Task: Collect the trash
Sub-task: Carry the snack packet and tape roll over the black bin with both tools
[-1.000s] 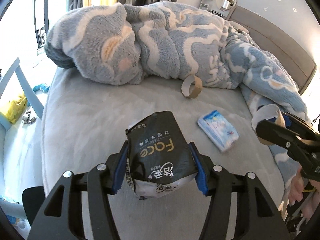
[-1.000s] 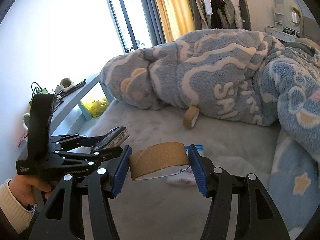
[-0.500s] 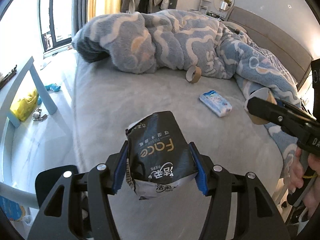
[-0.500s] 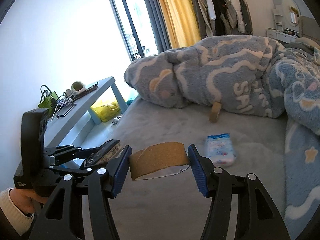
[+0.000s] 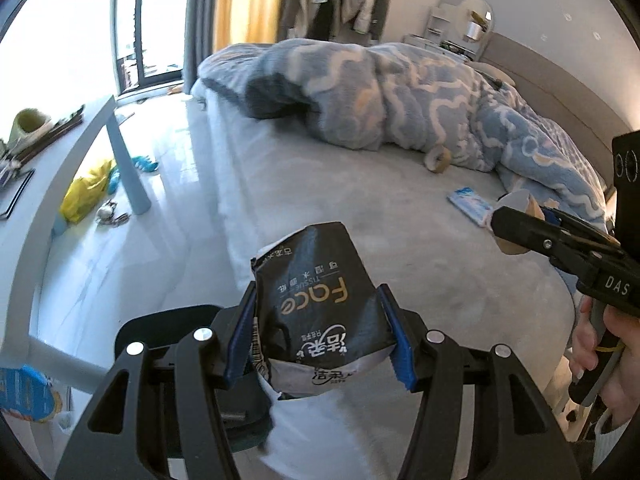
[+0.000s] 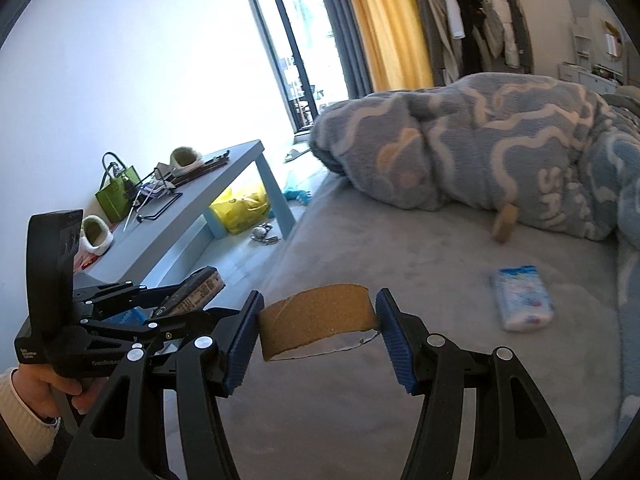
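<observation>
My left gripper (image 5: 320, 334) is shut on a crumpled black tissue packet (image 5: 320, 304), held above the near edge of the grey bed (image 5: 360, 216). My right gripper (image 6: 318, 336) is shut on a brown cardboard tube (image 6: 316, 320), over the same bed. In the left wrist view that tube (image 5: 516, 204) and the right gripper's finger show at the right; in the right wrist view the black packet (image 6: 196, 292) shows at the left. A second cardboard tube (image 5: 438, 159) (image 6: 505, 224) and a blue-white tissue pack (image 5: 470, 204) (image 6: 522, 298) lie on the bed.
A rumpled blue fleece blanket (image 5: 380, 100) covers the far side of the bed. A light blue low table (image 6: 208, 200) with bags and slippers stands left of the bed. Under it lies a yellow bag (image 5: 86, 194). Clothes hang by the orange curtain (image 6: 384, 24).
Both grippers have drawn back from the bed and swung left with their loads still held. More floor, the blue table and the window now show.
</observation>
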{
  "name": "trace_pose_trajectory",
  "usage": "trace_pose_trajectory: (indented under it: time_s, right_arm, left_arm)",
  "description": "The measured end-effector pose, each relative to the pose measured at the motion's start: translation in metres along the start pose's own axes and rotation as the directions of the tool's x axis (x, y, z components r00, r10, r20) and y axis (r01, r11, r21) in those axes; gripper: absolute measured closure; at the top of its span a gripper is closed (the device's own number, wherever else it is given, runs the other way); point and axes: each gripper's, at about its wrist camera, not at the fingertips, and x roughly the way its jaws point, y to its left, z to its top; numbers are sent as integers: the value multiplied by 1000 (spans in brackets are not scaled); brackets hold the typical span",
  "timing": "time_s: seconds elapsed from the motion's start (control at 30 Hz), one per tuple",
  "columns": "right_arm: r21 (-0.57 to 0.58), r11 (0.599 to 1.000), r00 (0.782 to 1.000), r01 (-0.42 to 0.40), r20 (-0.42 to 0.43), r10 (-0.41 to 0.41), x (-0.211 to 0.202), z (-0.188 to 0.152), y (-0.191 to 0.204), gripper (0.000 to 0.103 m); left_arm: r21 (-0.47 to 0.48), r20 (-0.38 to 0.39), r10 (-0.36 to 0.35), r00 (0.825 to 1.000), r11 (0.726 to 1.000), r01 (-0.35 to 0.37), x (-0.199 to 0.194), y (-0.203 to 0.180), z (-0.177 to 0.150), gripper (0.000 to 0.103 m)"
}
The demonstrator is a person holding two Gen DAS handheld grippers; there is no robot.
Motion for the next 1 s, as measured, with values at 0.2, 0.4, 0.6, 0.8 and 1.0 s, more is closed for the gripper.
trace_pose_trajectory:
  time_s: [0.2, 0.4, 0.6, 0.8, 1.0]
  right_arm:
    - [-37, 999, 999, -36, -23, 35, 25, 6, 34, 44]
    - [-70, 995, 996, -73, -50, 70, 49, 11, 66, 44]
    - [-92, 990, 993, -106, -70, 100, 71, 12, 94, 44]
    - [-124, 982, 987, -140, -99, 128, 91, 11, 125, 44]
    - [-137, 978, 982, -158, -125, 141, 108, 9, 144, 44]
  left_arm:
    - [-75, -11, 11, 1000, 997, -12, -6, 42, -3, 43]
    - [-132, -61, 42, 997, 990, -50, -7, 82, -15, 43]
    - [-146, -122, 64, 990, 986, -81, -3, 110, -29, 42]
    - [-158, -189, 88, 978, 980, -119, 2, 133, -43, 42]
    - [-168, -237, 93, 967, 976, -135, 6, 150, -55, 42]
